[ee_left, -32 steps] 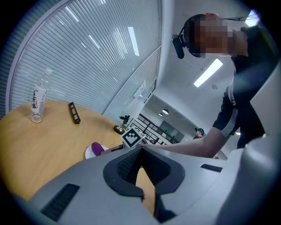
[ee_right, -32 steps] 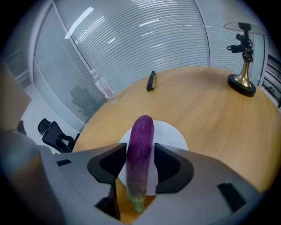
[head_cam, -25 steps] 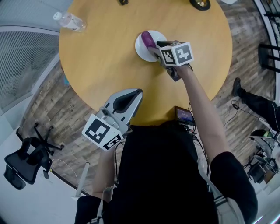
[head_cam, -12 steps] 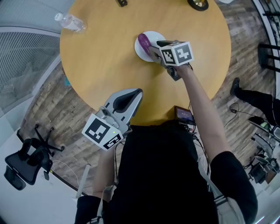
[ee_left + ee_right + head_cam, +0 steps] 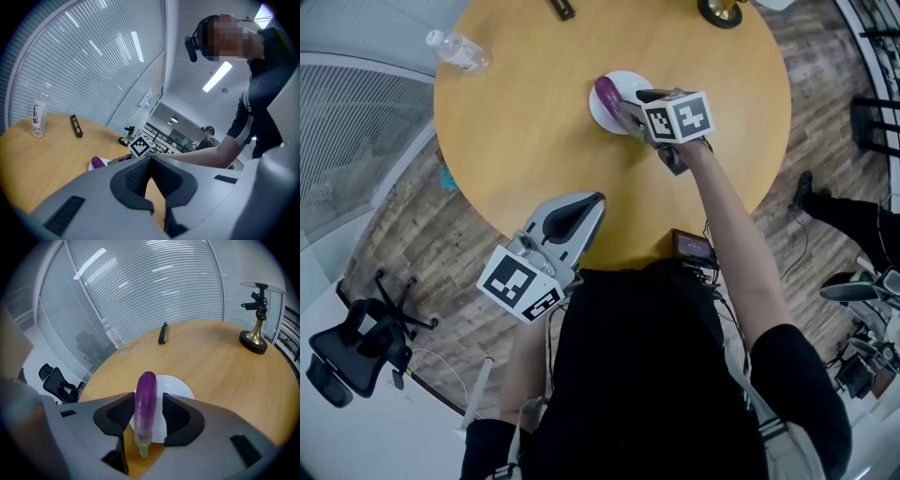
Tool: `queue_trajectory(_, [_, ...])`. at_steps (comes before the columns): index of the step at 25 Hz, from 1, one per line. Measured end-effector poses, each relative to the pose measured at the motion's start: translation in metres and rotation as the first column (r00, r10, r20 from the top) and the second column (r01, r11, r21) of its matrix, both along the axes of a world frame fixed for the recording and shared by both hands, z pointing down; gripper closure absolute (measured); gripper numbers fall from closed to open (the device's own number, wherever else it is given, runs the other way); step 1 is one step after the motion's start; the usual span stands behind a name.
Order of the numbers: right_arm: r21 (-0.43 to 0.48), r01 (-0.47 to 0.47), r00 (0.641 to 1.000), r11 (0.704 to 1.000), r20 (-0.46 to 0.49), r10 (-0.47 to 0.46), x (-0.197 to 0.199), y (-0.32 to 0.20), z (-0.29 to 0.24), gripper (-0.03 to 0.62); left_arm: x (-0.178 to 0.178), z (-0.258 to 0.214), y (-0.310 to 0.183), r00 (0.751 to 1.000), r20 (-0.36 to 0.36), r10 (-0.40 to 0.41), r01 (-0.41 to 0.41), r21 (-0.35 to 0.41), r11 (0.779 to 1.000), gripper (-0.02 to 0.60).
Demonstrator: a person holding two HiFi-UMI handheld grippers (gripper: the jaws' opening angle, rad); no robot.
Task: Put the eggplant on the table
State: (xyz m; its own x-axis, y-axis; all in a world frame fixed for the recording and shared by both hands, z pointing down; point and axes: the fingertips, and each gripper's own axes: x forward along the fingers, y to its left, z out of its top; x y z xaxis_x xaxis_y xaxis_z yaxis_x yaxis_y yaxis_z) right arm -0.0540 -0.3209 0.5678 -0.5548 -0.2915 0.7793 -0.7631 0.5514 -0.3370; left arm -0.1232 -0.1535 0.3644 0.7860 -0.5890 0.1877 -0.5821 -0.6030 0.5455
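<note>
The purple eggplant [image 5: 606,92] with a pale green stem end is held between the jaws of my right gripper [image 5: 625,105], over the left part of a white plate [image 5: 605,119] on the round wooden table [image 5: 534,131]. In the right gripper view the eggplant [image 5: 146,399] stands between the two pads of that gripper [image 5: 146,411], with the plate [image 5: 180,387] behind it. My left gripper [image 5: 584,203] hangs at the table's near edge, its jaws together with nothing in them. The left gripper view shows the eggplant [image 5: 97,162] far off.
A water bottle [image 5: 457,49] stands at the table's far left. A small black object [image 5: 562,8] and a brass stand base [image 5: 722,9] sit at the far edge. An office chair [image 5: 352,352] is on the floor at the left. Cables and gear lie at the right.
The eggplant, in my right gripper, has shifted a little left, toward the plate's left edge. The left gripper has stayed where it was.
</note>
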Motion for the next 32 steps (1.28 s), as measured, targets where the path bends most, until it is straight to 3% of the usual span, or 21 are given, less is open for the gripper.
queue_trajectory(19, [0.076,-0.015,1.000,0.997,0.002,0.015,0.018,0.029,-0.039,0.410,0.005,-0.021,0.031,1.000,0.002,0.024,-0.024,0.066,0.998,0.569])
queue_trajectory(32, [0.172,0.037,0.999,0.984,-0.029,-0.033,0.032,0.085,-0.072,0.529,0.016,-0.024,0.055,0.997,0.010,0.076,-0.077,0.096,0.992,0.569])
